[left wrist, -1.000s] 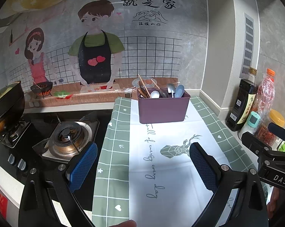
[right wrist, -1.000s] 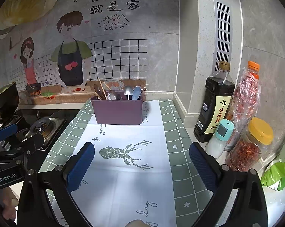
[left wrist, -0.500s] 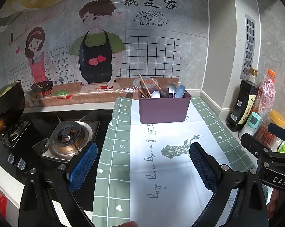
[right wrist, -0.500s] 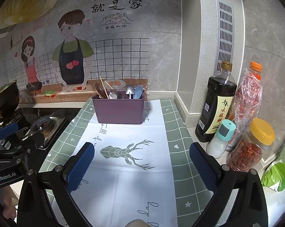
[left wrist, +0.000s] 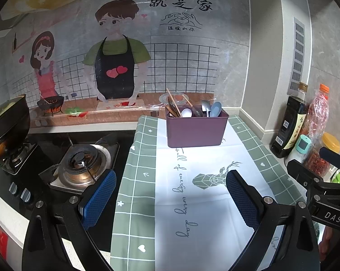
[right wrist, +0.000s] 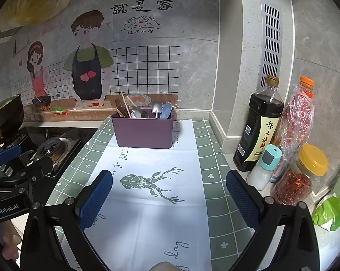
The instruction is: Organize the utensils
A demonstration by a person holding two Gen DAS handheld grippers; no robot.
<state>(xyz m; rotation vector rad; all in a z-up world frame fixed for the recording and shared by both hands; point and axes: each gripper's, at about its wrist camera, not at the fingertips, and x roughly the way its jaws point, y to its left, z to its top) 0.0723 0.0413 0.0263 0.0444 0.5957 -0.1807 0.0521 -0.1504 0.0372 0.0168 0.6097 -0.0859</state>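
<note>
A purple utensil box (left wrist: 195,127) stands at the far end of the green-and-white mat (left wrist: 188,203), against the wall. It holds chopsticks (left wrist: 173,101), metal spoons (left wrist: 205,107), a white spoon and a blue spoon (left wrist: 215,108). The box also shows in the right wrist view (right wrist: 145,131). My left gripper (left wrist: 170,201) is open and empty, well short of the box. My right gripper (right wrist: 170,201) is open and empty, also well back over the mat.
A gas stove (left wrist: 79,164) lies left of the mat, with a dark wok (left wrist: 7,122) at far left. A soy sauce bottle (right wrist: 258,124), a red chilli bottle (right wrist: 296,122), a salt shaker (right wrist: 264,167) and a yellow-lidded jar (right wrist: 303,176) stand at right, with a green bag (right wrist: 332,210).
Both grippers have drifted slightly, so the view shifts a little. Both stay open and empty. The box and utensils have not moved.
</note>
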